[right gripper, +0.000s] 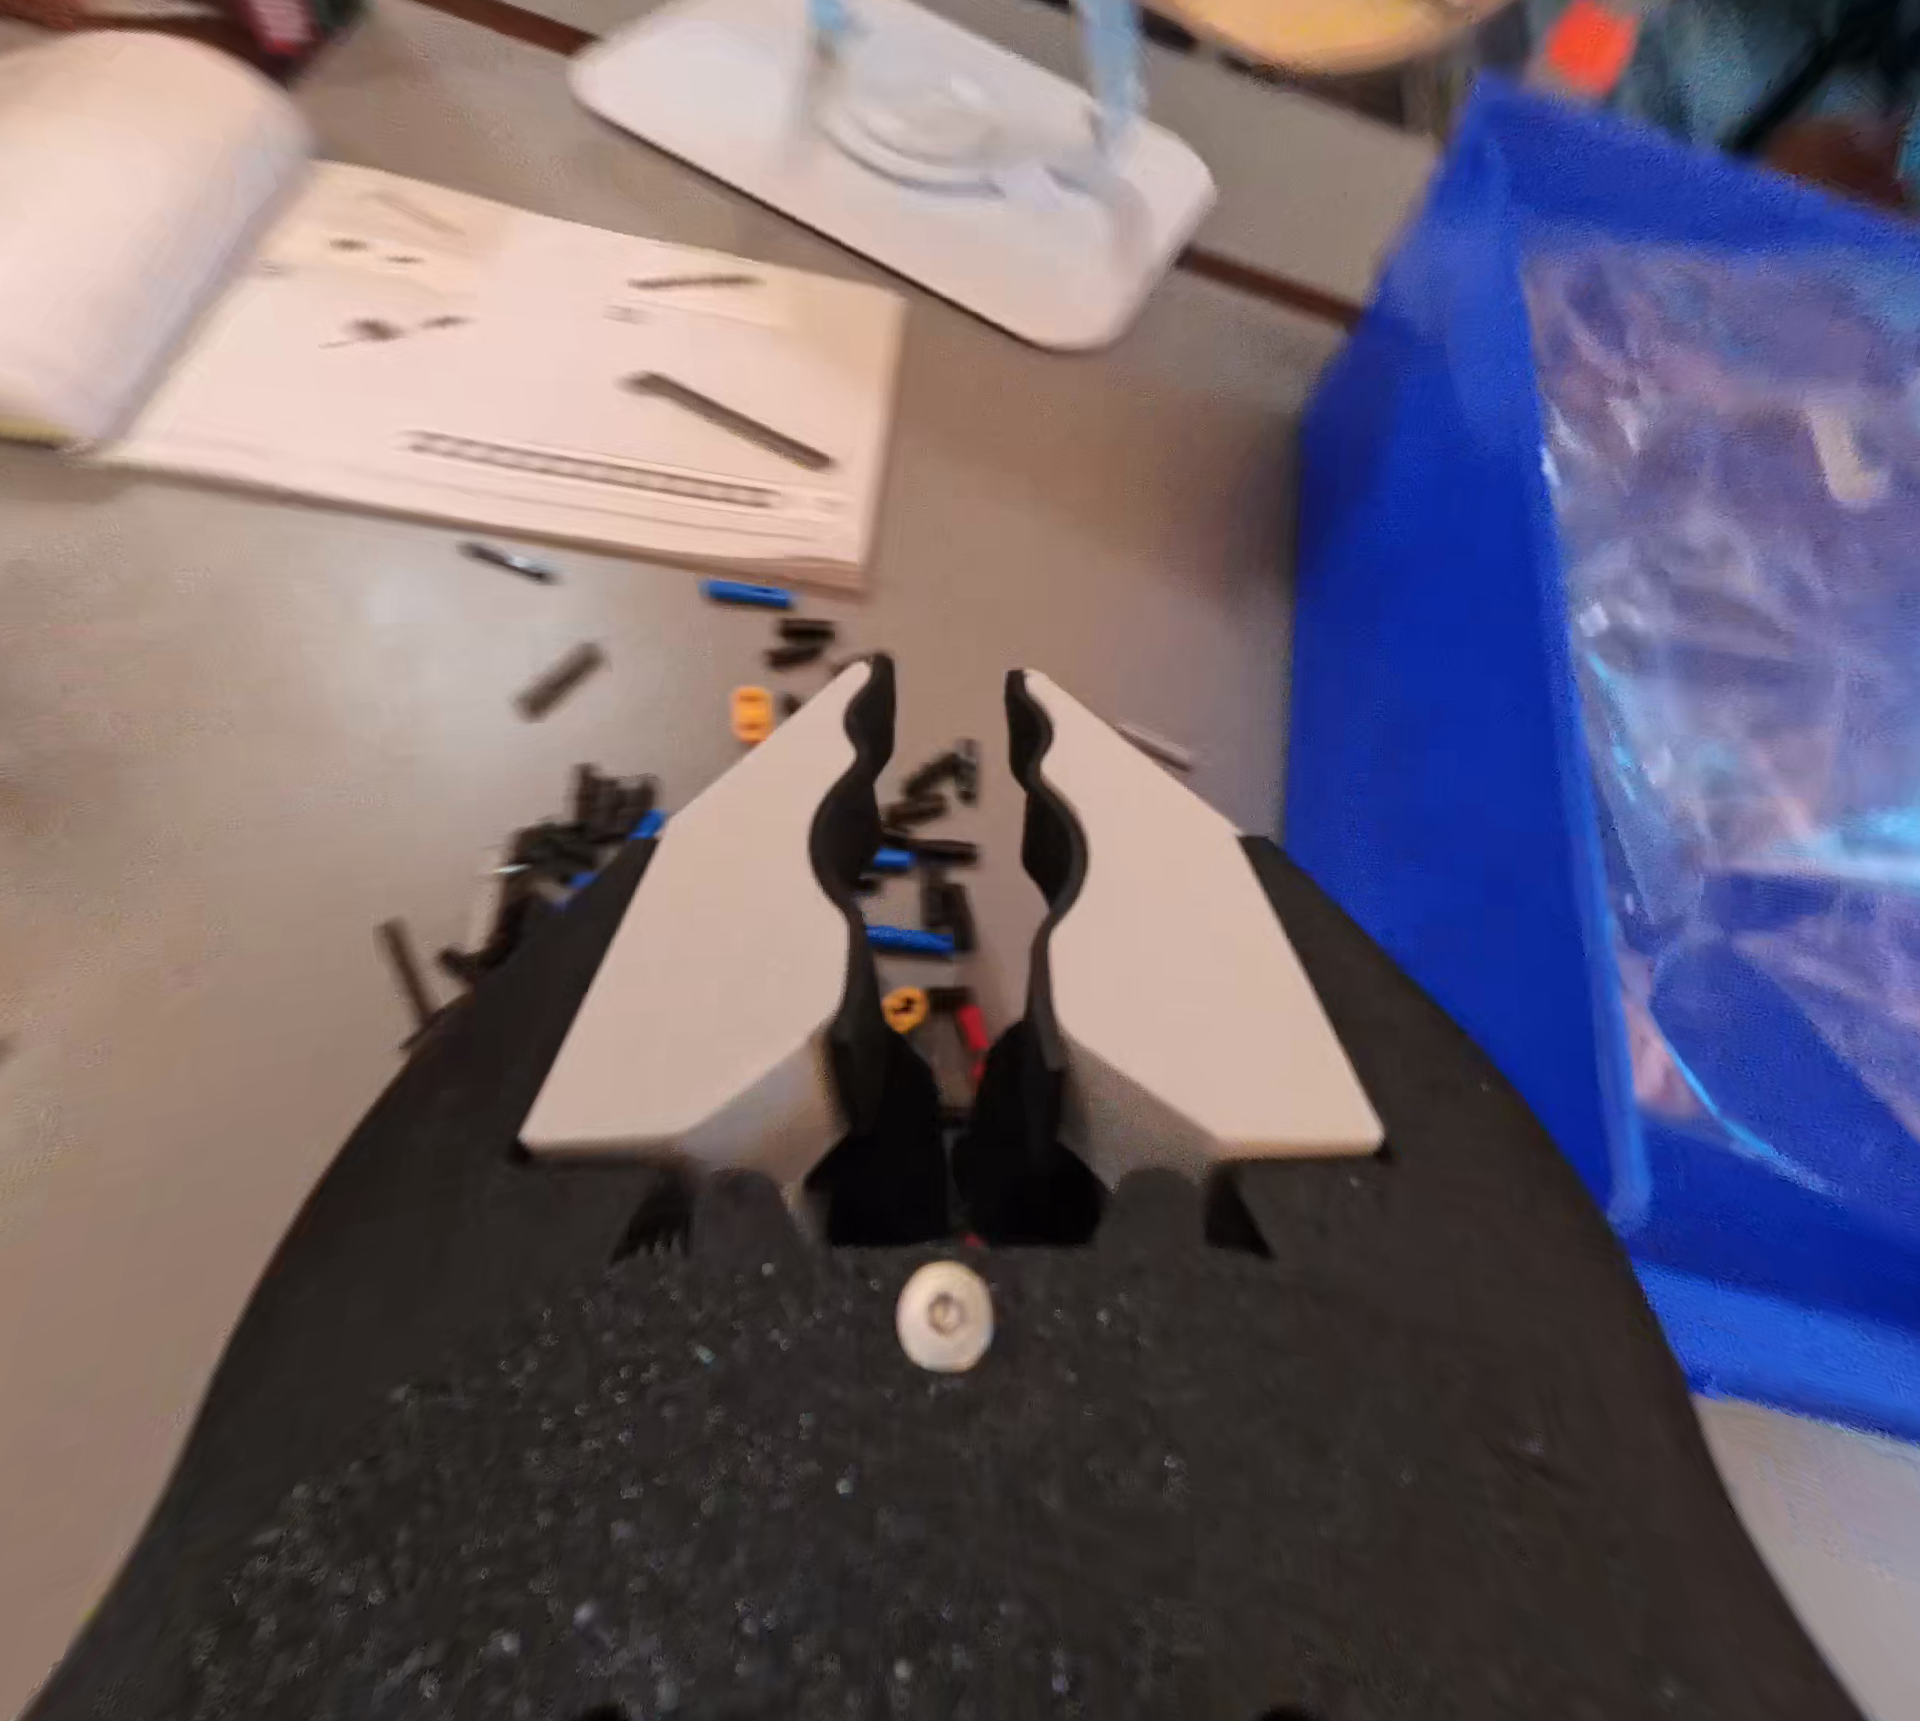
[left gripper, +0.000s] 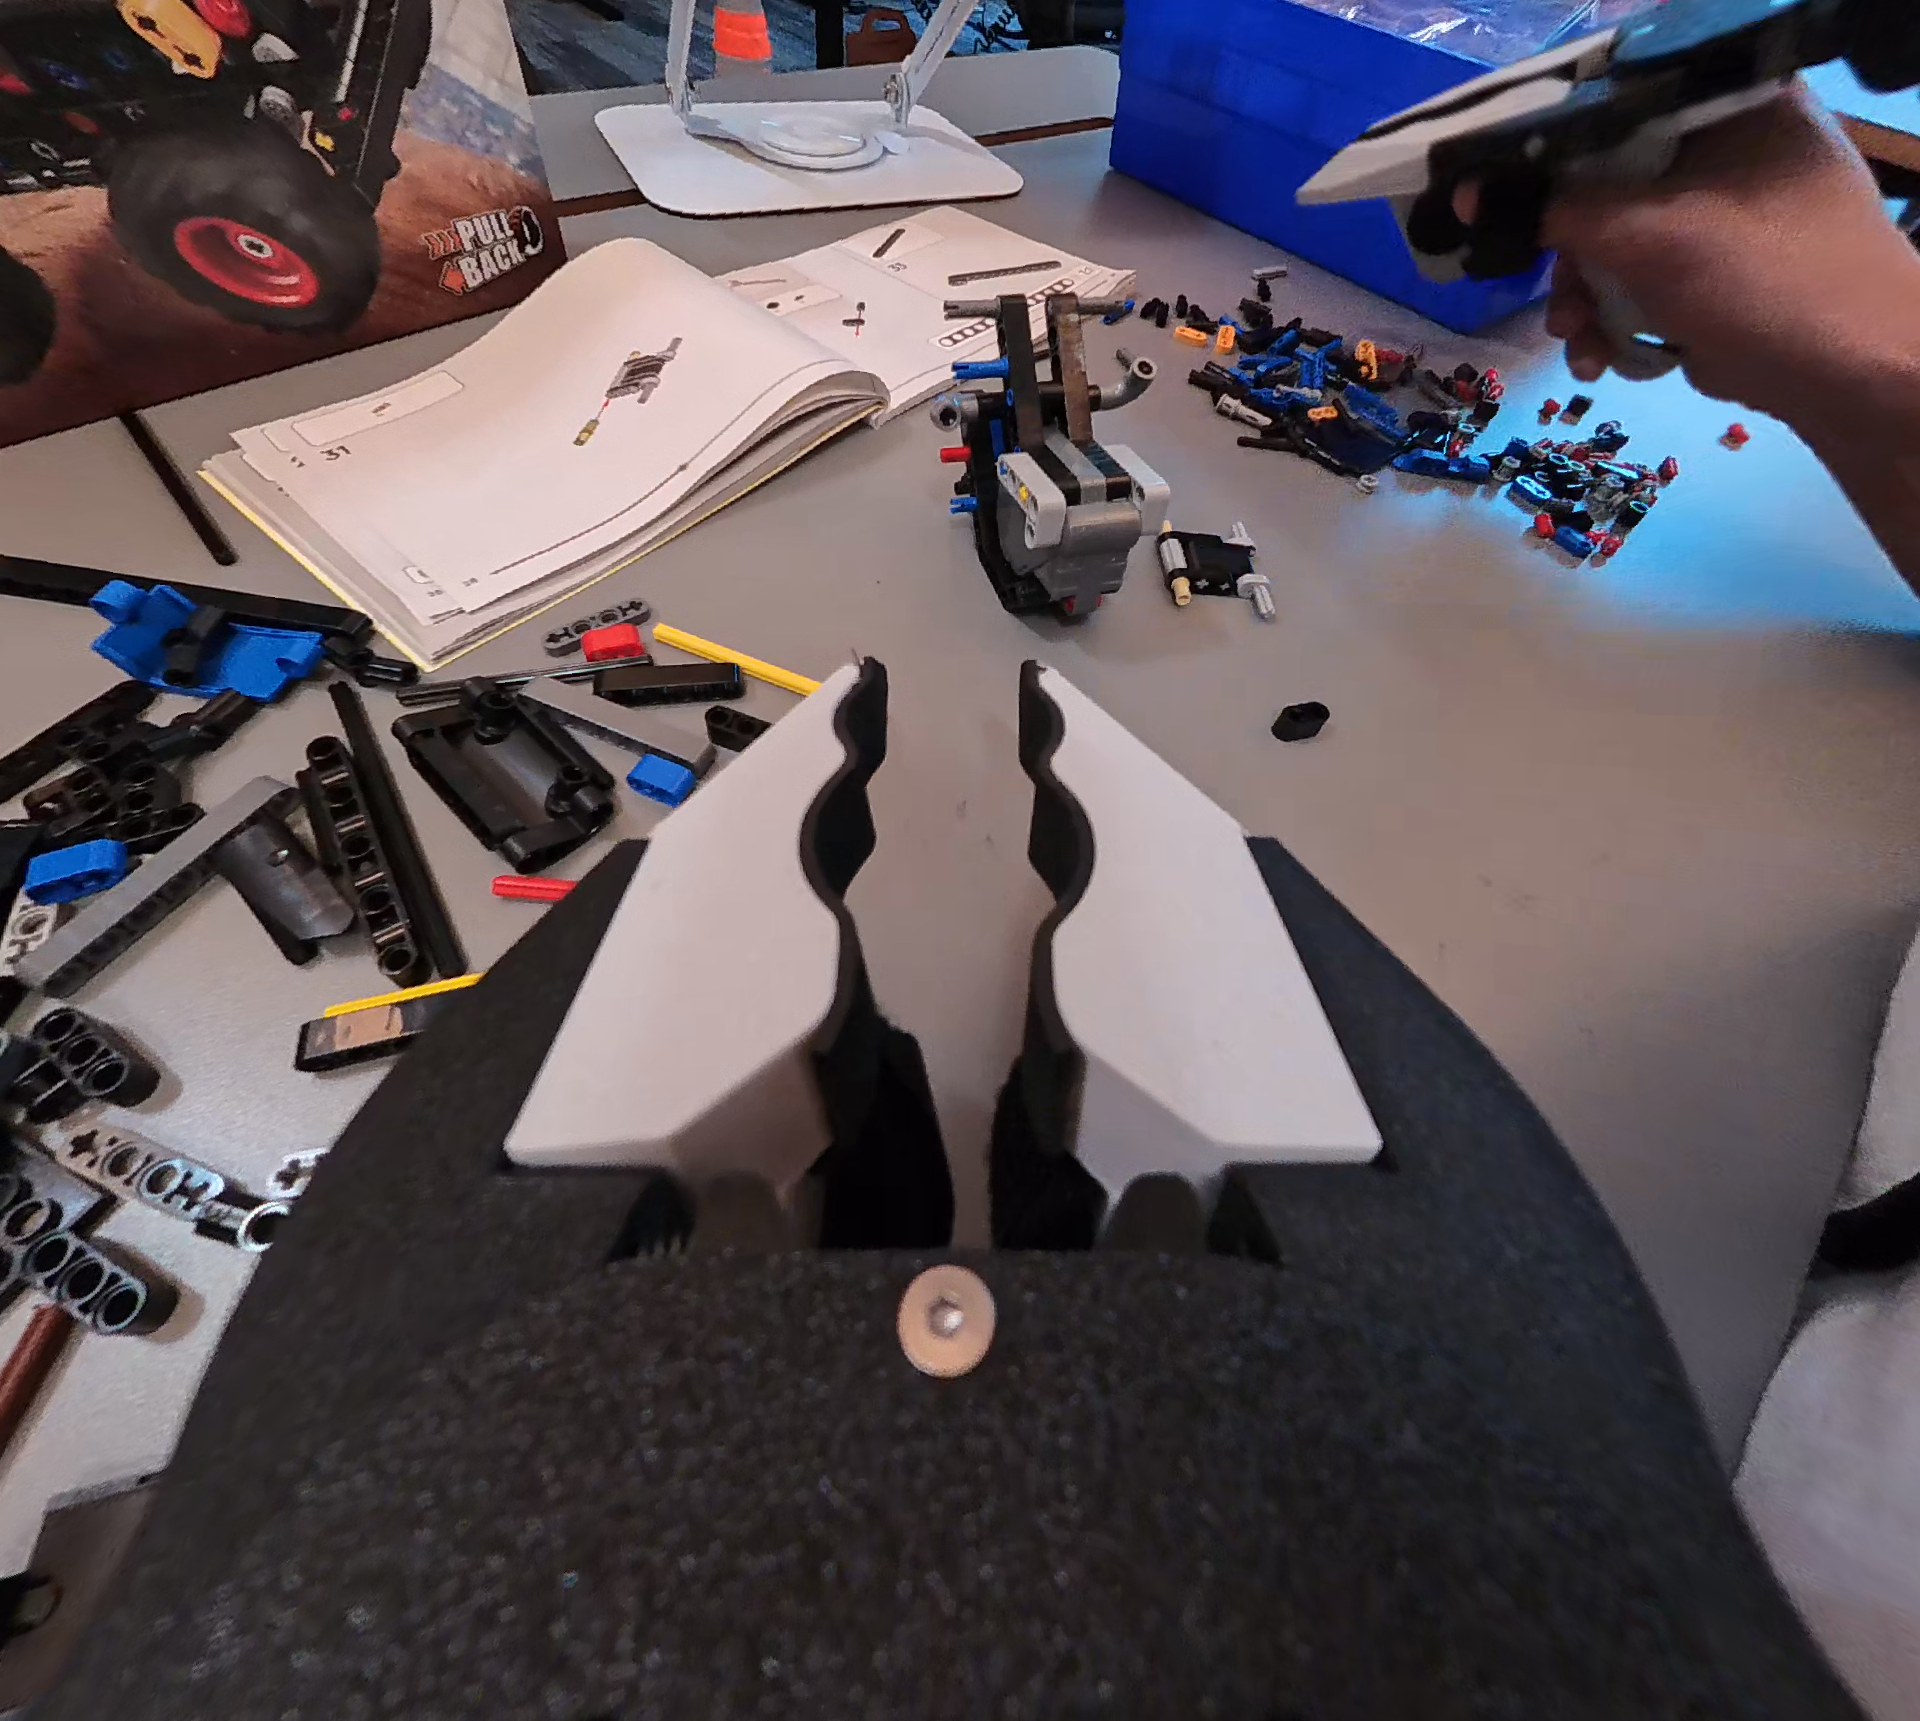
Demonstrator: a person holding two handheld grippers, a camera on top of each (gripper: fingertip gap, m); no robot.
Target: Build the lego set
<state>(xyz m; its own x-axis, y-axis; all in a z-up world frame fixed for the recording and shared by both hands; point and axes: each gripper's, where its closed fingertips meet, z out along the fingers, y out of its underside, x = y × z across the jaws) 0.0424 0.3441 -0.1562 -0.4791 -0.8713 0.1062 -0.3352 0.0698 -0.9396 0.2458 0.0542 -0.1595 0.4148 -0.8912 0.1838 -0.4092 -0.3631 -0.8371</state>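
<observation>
Both grippers are held empty with jaws parted, the left gripper [left gripper: 951,669] facing the part-built lego model [left gripper: 1044,466] standing beside the open instruction booklet [left gripper: 582,424], the right gripper [right gripper: 943,674] poised above scattered small pieces [right gripper: 914,861], seemingly to select one.

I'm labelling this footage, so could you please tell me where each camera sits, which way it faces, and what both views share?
Left wrist view: sits on the left gripper, looking forward over the grey table at the half-built model; its own open fingers show, plus the person's hand holding the right gripper.
Right wrist view: sits on the right gripper, angled down over the small loose pieces; only its open fingers show, and the picture is blurred.
Shared: instruction booklet, white stand, blue bin.
</observation>
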